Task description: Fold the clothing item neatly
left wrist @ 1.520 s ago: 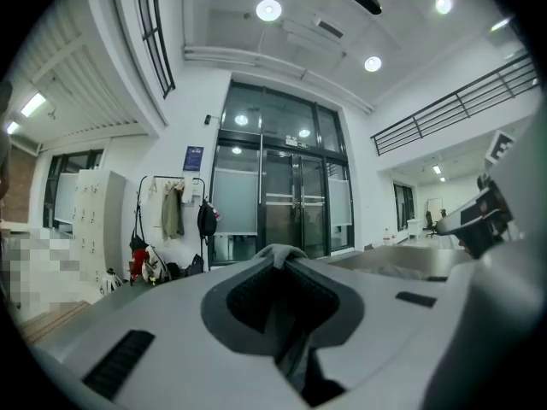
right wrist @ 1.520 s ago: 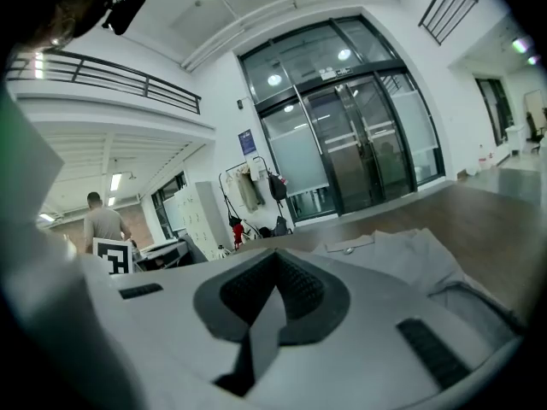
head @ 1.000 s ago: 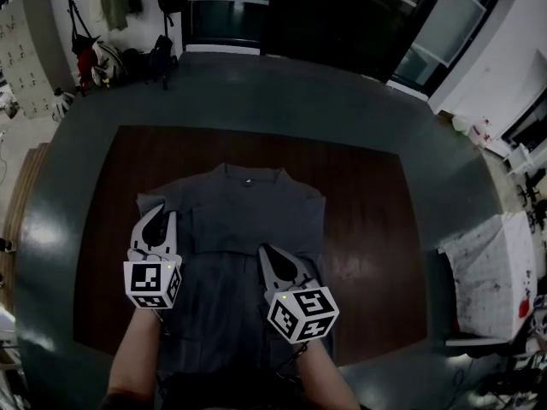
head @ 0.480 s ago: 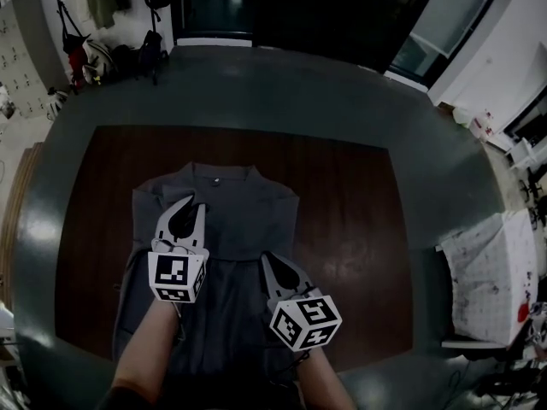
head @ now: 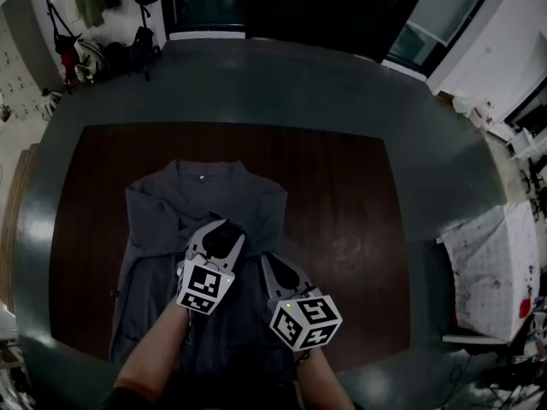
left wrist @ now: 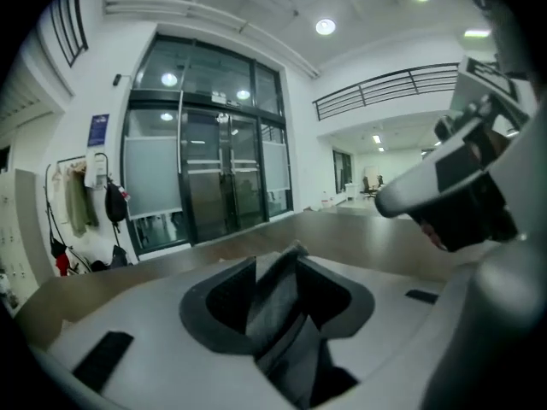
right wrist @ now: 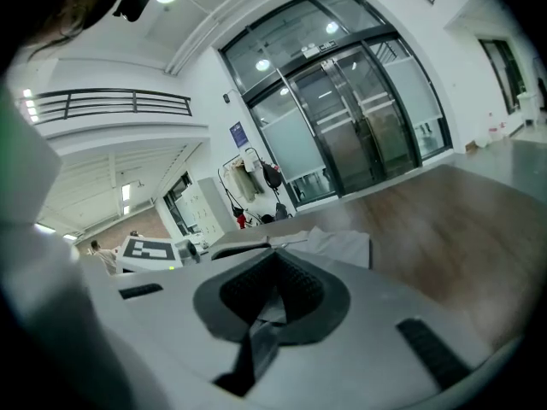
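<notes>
Left tongs [head: 224, 229] opening partway, fold of grey fabric shirt [head: 162, 220] sitting between, right tongs [head: 267, 260] pinching shirt tight, dark wooden counter [head: 342, 169] lying beneath.

Shirts: one, a grey shirt [head: 158, 229].
Tables: one, a brown table [head: 342, 186].
Grippers: two; left gripper [head: 224, 229], jaws just opening with cloth between them, and right gripper [head: 268, 261].
Forearms: two, at the near edge; left forearm [head: 154, 357], right forearm [head: 323, 381].
</notes>
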A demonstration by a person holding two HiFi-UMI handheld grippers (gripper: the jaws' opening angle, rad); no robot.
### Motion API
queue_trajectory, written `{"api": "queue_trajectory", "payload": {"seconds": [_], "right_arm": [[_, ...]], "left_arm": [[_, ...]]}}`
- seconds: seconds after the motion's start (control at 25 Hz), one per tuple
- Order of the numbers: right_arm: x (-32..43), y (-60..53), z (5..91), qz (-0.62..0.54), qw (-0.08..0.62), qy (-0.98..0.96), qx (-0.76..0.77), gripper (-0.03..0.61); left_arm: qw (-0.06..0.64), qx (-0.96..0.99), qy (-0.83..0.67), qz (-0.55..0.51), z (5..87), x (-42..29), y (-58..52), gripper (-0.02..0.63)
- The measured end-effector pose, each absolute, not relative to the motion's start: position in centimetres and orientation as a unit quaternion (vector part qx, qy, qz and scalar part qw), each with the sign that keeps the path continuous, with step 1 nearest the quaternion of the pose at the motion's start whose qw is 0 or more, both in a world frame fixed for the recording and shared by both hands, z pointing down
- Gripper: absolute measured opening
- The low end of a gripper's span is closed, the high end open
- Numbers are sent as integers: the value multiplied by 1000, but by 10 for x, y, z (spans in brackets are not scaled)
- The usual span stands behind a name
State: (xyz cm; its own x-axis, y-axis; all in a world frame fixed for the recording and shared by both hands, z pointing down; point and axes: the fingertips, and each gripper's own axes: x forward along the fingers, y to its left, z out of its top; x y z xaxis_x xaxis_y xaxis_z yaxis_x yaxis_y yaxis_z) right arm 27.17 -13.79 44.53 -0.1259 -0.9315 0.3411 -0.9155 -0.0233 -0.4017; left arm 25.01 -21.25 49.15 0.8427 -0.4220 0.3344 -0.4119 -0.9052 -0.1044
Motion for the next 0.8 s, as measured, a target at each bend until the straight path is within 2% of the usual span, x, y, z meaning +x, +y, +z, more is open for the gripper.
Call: {"api": "queue_trajectory", "payload": {"seconds": [0.28, 0.48, 0.52, 0.6, 0.72, 0.8], "right_arm": [[270, -141, 459, -281, 0, 694, -663, -12], [285, -159, 458, -238, -61, 694, -677, -9], [287, -166, 456, -234, -72, 701, -670, 31], [289, -183, 455, -238, -92, 715, -651, 60], [285, -218, 470, -249, -139, 725, -627, 74], [282, -243, 489, -269, -164, 725, -612, 105]], "left_arm": [[-6, -964, 181, -195, 513, 234, -176, 147], [-32, -953, 238, -183, 509, 199, -194, 147], [-35, -950, 253, -181, 508, 189, -200, 147], [-38, -941, 284, -179, 507, 164, -214, 147], [-48, -927, 329, -176, 509, 120, -240, 147], [-59, -920, 346, -176, 510, 97, -258, 146]]}}
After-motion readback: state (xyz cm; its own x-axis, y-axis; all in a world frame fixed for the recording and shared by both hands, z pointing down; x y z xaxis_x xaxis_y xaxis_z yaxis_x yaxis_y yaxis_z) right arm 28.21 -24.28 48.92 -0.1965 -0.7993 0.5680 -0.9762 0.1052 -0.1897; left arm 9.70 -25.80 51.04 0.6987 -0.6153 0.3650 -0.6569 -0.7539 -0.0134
